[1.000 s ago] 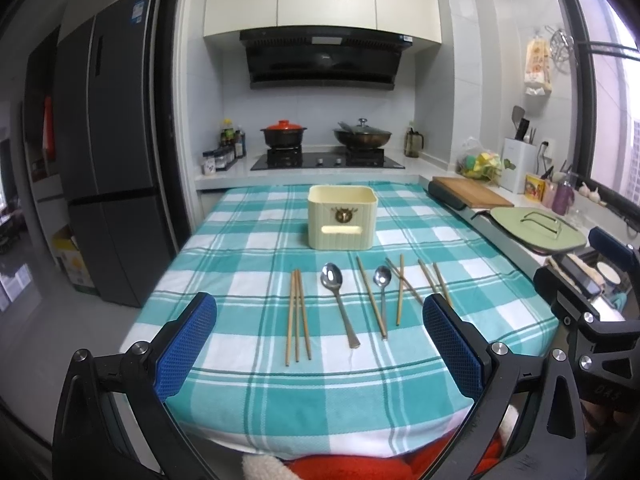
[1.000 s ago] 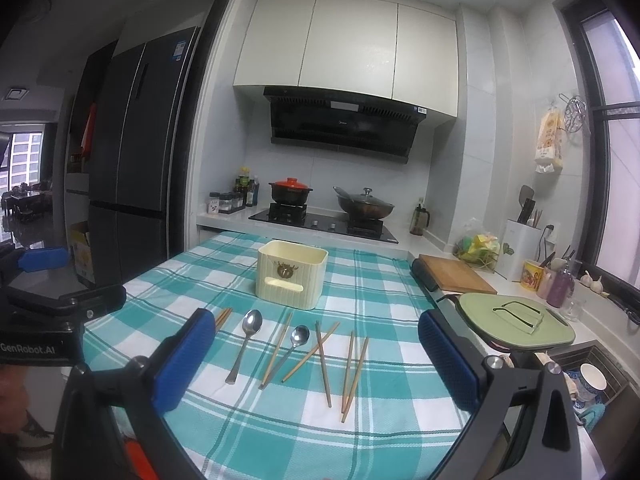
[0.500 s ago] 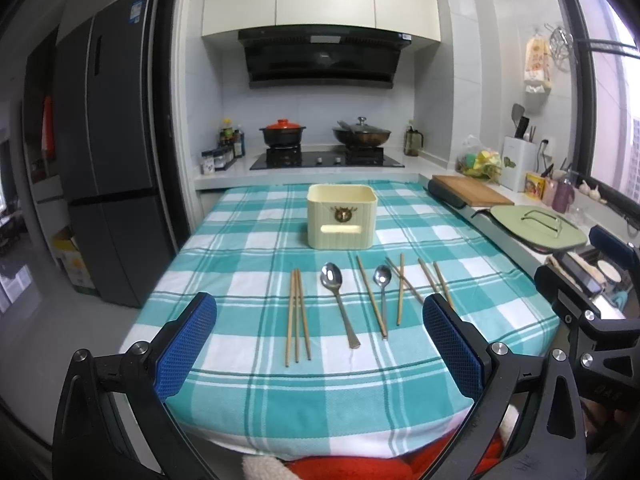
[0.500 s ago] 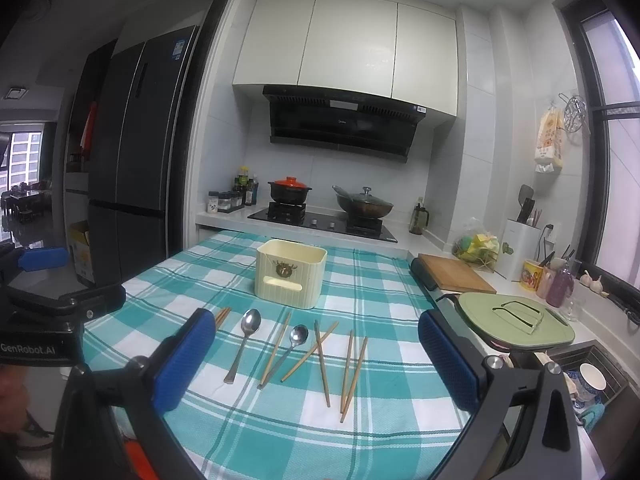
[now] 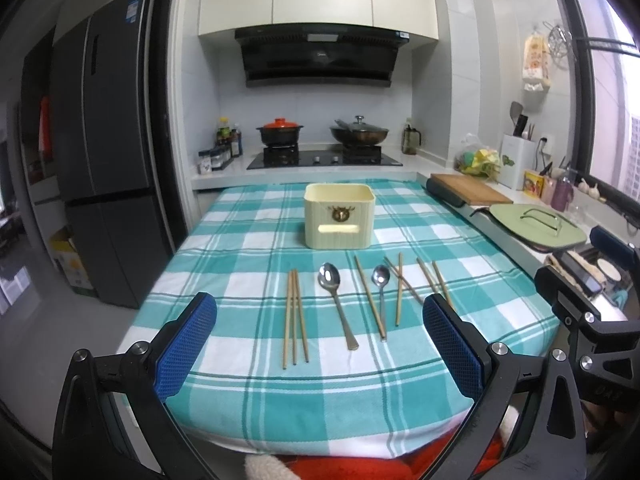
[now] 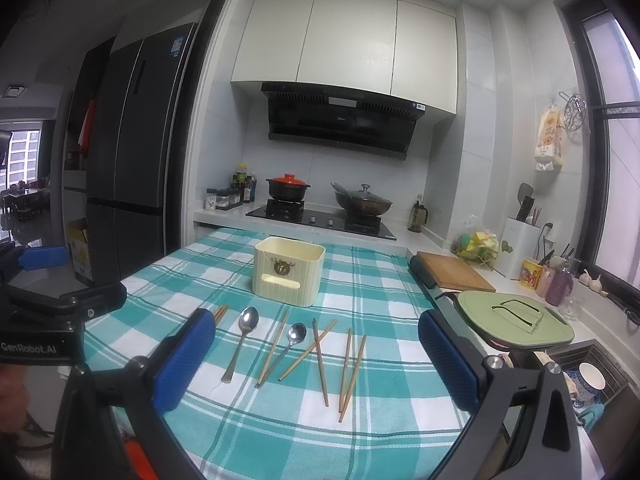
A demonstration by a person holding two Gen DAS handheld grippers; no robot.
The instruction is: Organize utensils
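Note:
A cream utensil holder (image 5: pixel 339 220) (image 6: pixel 288 274) stands mid-table on the teal checked cloth (image 5: pixel 248 248). In front of it lie a large spoon (image 5: pixel 336 304) (image 6: pixel 240 340), a small spoon (image 5: pixel 381 296) (image 6: pixel 286 346) and several wooden chopsticks (image 5: pixel 295 318) (image 6: pixel 348 368), some crossed. My left gripper (image 5: pixel 320 348) hovers open over the table's near edge, with nothing between its blue pads (image 5: pixel 186 348). My right gripper (image 6: pixel 312 364) is also open and empty, to the right of the left one and short of the utensils.
A counter at the right holds a wooden board (image 5: pixel 468 194), a green lidded pan (image 5: pixel 536 230) and a sink (image 6: pixel 588 376). The stove with a red-lidded pot (image 5: pixel 280 130) and a wok (image 5: pixel 359 133) sits behind. A dark fridge (image 5: pixel 104 184) stands left.

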